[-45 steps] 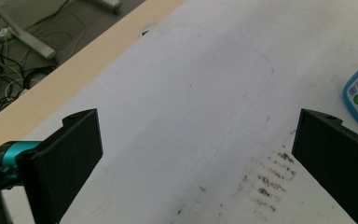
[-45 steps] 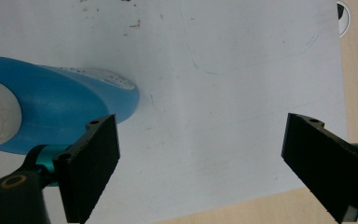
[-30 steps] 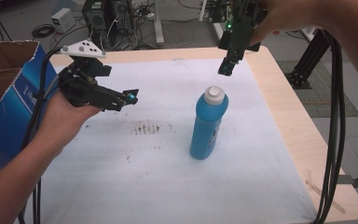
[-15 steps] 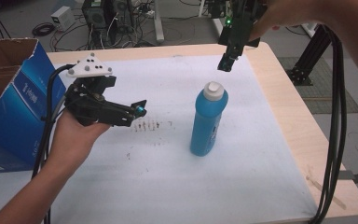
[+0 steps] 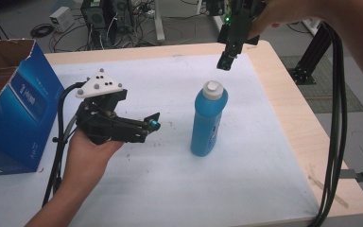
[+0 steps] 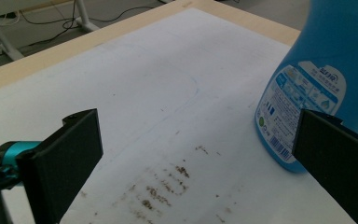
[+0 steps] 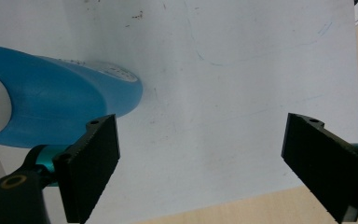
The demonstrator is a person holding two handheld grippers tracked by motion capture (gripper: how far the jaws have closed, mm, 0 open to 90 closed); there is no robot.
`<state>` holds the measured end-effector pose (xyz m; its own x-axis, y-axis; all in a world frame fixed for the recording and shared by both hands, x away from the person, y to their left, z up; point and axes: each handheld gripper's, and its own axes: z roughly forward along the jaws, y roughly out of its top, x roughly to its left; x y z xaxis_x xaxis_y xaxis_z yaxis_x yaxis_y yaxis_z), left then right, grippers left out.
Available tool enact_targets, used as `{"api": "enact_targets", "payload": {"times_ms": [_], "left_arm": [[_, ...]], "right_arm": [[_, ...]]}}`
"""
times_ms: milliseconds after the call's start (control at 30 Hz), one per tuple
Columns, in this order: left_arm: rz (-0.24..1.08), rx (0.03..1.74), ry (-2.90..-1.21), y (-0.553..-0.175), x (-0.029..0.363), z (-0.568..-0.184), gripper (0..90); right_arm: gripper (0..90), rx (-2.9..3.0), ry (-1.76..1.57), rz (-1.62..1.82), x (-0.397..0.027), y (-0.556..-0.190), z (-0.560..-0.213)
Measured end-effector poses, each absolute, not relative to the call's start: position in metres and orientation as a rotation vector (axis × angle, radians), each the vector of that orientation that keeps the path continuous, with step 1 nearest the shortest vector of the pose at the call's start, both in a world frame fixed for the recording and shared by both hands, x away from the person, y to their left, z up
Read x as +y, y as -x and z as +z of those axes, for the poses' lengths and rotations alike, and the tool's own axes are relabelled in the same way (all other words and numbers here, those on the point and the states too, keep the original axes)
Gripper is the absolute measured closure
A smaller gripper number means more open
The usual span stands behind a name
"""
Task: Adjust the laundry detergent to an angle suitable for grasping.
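Left gripper (image 5: 152, 124) now nearer bottle (image 5: 208, 124)

Lighting was even, diffuse, moderately bright; source not identifiable. White table cover (image 5: 264, 156) showed no glare. The blue bottle (image 5: 209, 120) cast only a faint soft shadow at its base. High view was slightly soft and grainy. In both gripper views the near jaws were blurred, the table surface sharper. No edge distortion was evident.
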<state>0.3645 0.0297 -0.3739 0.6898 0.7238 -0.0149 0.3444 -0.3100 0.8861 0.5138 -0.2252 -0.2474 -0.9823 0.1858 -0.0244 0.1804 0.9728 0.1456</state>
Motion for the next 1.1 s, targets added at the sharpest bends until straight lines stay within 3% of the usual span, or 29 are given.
{"api": "enact_targets", "payload": {"times_ms": [467,1100], "left_arm": [[0.42,0.851,-1.869,-0.348,0.01,-0.381,1.7],[0.449,0.864,-1.839,-0.323,-0.027,-0.381,1.7]], "right_arm": [[10.7,3.075,-0.288,0.232,-0.226,-0.513,-0.247],[10.7,3.069,-0.284,0.233,-0.228,-0.512,-0.246]]}}
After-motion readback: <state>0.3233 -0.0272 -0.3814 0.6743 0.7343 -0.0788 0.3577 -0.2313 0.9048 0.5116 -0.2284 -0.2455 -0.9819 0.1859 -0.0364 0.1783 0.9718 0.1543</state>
